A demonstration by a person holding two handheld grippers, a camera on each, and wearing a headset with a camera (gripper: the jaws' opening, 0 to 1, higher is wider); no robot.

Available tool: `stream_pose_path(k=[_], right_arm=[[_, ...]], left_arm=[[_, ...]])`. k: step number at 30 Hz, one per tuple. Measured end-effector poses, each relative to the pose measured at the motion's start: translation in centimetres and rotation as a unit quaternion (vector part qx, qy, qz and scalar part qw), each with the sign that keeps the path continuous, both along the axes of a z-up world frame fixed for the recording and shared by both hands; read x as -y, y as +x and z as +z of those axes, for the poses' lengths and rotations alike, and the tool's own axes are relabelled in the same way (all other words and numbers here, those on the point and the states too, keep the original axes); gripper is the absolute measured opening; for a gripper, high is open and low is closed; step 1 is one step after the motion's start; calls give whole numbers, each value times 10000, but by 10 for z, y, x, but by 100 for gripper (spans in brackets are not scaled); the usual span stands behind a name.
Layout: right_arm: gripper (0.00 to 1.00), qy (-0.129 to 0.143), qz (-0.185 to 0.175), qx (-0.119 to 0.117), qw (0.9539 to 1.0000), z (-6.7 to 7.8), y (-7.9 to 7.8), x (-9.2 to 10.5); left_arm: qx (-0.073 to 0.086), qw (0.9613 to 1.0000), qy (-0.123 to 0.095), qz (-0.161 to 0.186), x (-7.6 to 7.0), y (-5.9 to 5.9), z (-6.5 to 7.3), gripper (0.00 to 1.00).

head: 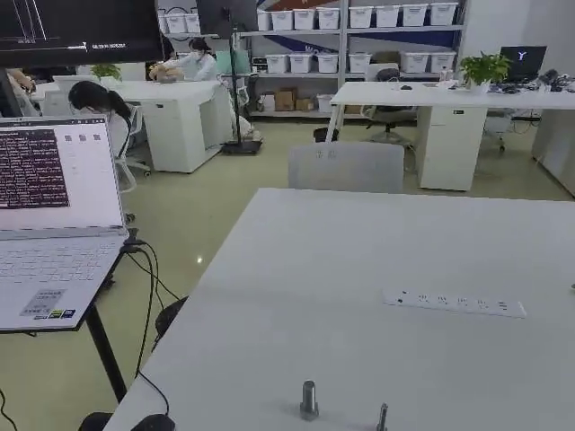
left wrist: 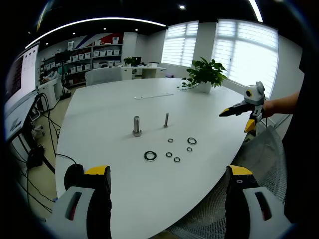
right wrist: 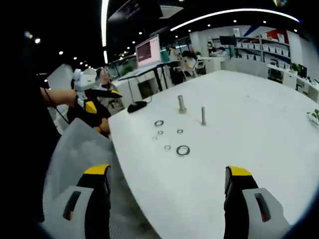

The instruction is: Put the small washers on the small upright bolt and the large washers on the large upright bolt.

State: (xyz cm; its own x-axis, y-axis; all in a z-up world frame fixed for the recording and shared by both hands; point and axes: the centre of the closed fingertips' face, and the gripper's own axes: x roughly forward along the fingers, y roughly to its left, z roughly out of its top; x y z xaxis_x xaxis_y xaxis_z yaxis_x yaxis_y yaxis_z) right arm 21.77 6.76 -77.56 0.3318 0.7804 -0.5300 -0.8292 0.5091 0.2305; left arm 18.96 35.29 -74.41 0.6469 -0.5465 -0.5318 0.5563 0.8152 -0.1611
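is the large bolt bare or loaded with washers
Bare. The large bolt stands upright with no washers on its shank; the washers lie flat on the table near it.

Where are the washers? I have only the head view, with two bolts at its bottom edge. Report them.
Observer: Loose on the table, on the person's side of the large bolt and small bolt: two large washers and four small washers, none on a bolt.
Operator: Give me the grippers' state.
Observer: The left gripper and right gripper both have their fingers wide apart, holding nothing.
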Motion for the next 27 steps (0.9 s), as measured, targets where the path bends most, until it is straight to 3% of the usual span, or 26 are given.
stream_pose_path(k=[6,27], right_arm=[[95,6,-34,23,10000,2,0,1],[95,-32,24,33,10000,-3,1,0]], left_arm=[[-76,10000,-31,14,-2,-1,-1,87],[-44,10000,6,56,-5,0,3,90]])
